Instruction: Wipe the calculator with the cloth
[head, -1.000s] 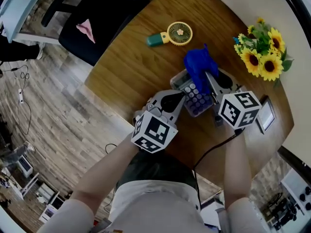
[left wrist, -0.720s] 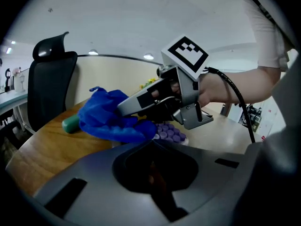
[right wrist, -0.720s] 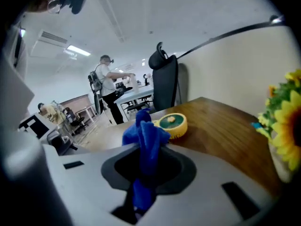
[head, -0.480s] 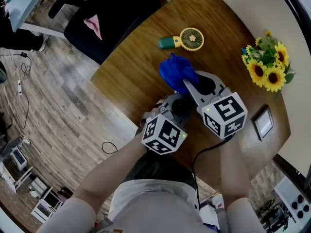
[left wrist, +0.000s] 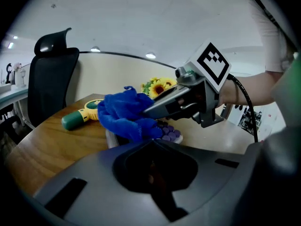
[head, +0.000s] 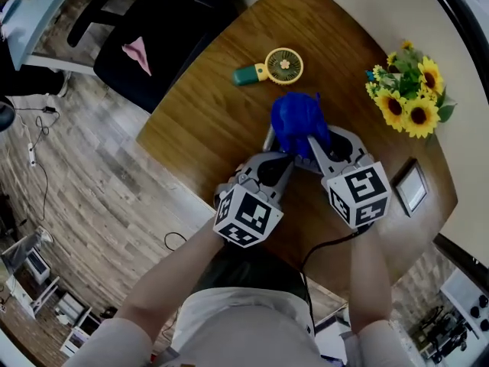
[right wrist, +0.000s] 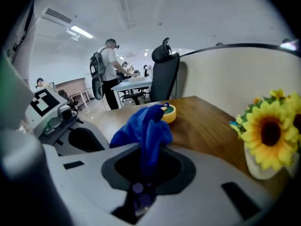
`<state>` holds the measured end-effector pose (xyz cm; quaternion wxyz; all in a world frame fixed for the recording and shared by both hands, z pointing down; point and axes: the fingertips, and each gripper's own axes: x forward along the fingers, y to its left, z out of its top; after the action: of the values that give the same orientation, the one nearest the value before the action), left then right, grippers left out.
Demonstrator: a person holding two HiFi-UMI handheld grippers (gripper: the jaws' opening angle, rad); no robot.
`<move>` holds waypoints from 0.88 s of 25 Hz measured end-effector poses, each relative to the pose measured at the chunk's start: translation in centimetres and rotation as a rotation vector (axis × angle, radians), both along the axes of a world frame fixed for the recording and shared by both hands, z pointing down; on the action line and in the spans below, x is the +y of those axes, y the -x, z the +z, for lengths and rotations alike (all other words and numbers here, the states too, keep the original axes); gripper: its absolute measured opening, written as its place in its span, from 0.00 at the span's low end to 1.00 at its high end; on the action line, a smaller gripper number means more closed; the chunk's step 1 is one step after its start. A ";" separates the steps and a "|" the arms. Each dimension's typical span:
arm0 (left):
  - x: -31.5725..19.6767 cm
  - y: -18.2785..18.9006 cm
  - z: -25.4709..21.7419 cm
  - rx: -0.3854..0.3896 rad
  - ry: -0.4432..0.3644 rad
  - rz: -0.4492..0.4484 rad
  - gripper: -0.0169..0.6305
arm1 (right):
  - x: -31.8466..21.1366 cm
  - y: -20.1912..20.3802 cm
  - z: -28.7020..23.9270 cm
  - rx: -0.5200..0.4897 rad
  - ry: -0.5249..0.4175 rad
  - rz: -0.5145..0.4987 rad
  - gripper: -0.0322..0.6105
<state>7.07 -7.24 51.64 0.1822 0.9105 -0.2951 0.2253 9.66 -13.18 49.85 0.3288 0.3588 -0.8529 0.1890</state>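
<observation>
A handheld fan (head: 275, 66) and sunflowers (head: 409, 102) occupy the table (head: 206, 121).

The head view looks steeply down from above the person onto the table (head: 206, 121) and the floor (head: 84, 182), far enough off to take in both arms. The left gripper view rides low behind the left gripper (left wrist: 150, 142), facing across the table toward the sunflowers (left wrist: 160, 86), very close to the calculator (left wrist: 171, 135) and cloth (left wrist: 124, 114). The right gripper view sits behind the right gripper (right wrist: 149, 149), facing the office chair (right wrist: 164, 72) and the room beyond. All three share the cloth, hand fan (left wrist: 77, 118) and sunflowers; each gripper view shows the other gripper.
</observation>
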 end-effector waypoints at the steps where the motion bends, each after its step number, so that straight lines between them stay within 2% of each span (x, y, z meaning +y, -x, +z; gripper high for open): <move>1: 0.0 0.0 0.0 0.001 0.002 0.001 0.03 | 0.4 -0.9 0.1 0.011 -0.003 0.016 0.16; 5: -0.2 0.1 0.0 0.000 0.003 -0.001 0.03 | 1.9 -4.8 0.3 0.055 -0.016 0.094 0.15; 9: -0.2 0.1 0.0 0.000 0.001 -0.002 0.03 | 3.4 -9.8 1.3 0.201 0.001 0.184 0.15; 11: -0.1 0.1 0.0 -0.004 -0.006 -0.007 0.03 | 3.9 -11.7 1.5 0.235 0.001 0.226 0.15; 13: -0.2 0.0 0.0 -0.006 -0.007 -0.008 0.03 | 3.8 -12.8 0.4 0.204 -0.031 0.272 0.14; 17: -0.2 -0.1 0.2 -0.003 -0.001 -0.005 0.03 | 2.8 -12.4 -5.4 0.092 -0.180 0.300 0.14; 19: -0.1 -0.1 0.1 -0.004 -0.004 -0.006 0.03 | 2.4 -11.1 -8.5 0.033 -0.231 0.271 0.14; 22: -0.1 0.0 0.0 -0.007 -0.007 -0.006 0.03 | 2.0 -7.6 -11.1 -0.003 -0.257 0.151 0.15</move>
<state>7.11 -7.29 51.69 0.1787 0.9094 -0.2993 0.2267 17.22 -11.19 38.77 0.2637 0.4606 -0.8413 0.1029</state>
